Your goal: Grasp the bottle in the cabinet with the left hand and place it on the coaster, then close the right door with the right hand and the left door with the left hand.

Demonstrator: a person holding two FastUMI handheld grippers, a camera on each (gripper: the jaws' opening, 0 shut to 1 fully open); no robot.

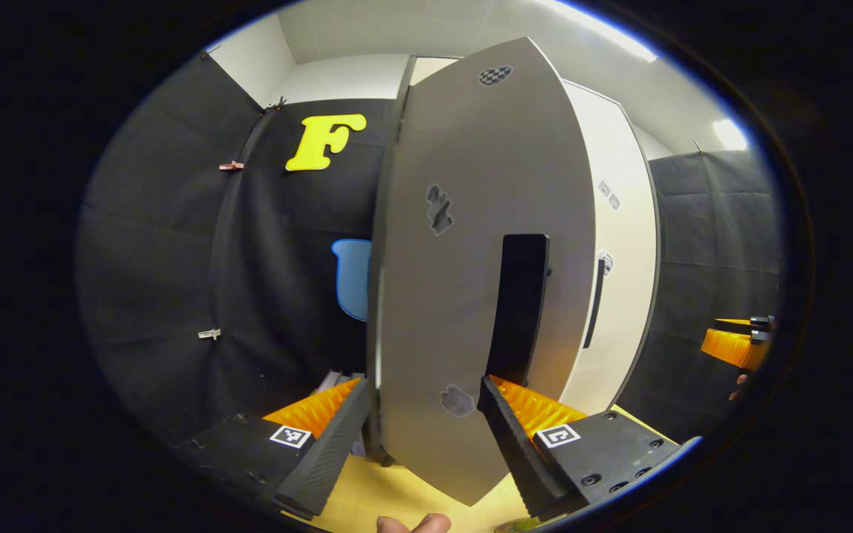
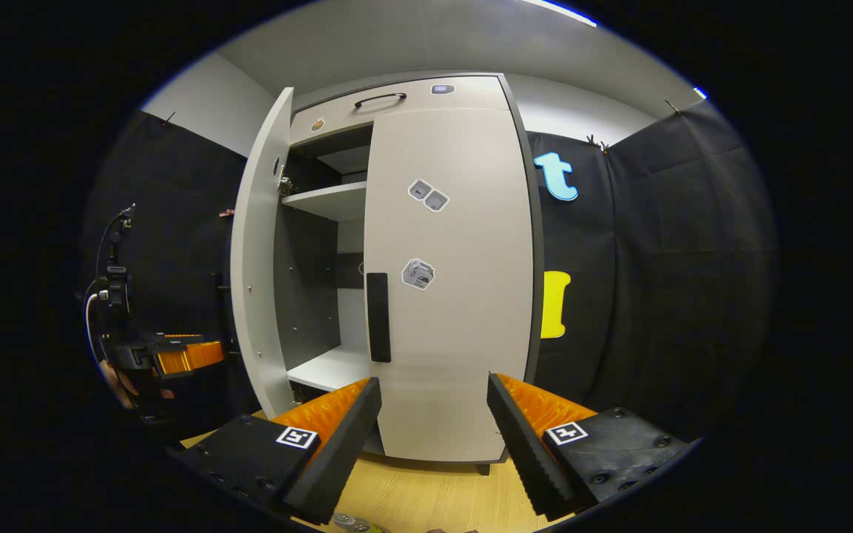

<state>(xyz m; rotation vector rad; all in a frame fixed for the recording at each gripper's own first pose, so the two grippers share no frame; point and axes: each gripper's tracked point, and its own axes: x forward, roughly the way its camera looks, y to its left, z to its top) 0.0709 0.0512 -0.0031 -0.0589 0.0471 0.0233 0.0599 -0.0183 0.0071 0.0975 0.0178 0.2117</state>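
The grey cabinet's left door (image 1: 463,222) stands open and close in front of my left gripper (image 1: 425,381), which is open with nothing between its fingers. The door's black handle (image 1: 519,307) rises just past the right finger. Behind it the right door (image 1: 623,244) lies shut. In the right gripper view the right door (image 2: 449,296) is shut and the left door (image 2: 256,281) swings outward, showing bare shelves (image 2: 326,200). My right gripper (image 2: 434,379) is open, facing the right door from a little way off. A small round greenish thing (image 2: 356,524) at the bottom edge may be the bottle's top.
The cabinet stands on a light wooden tabletop (image 2: 434,496). A drawer with a black handle (image 2: 380,98) tops the cabinet. A hand holds the left gripper (image 2: 175,355) beside the open door. The right gripper (image 1: 737,344) sits off to the right. A fingertip (image 1: 412,524) pokes in below.
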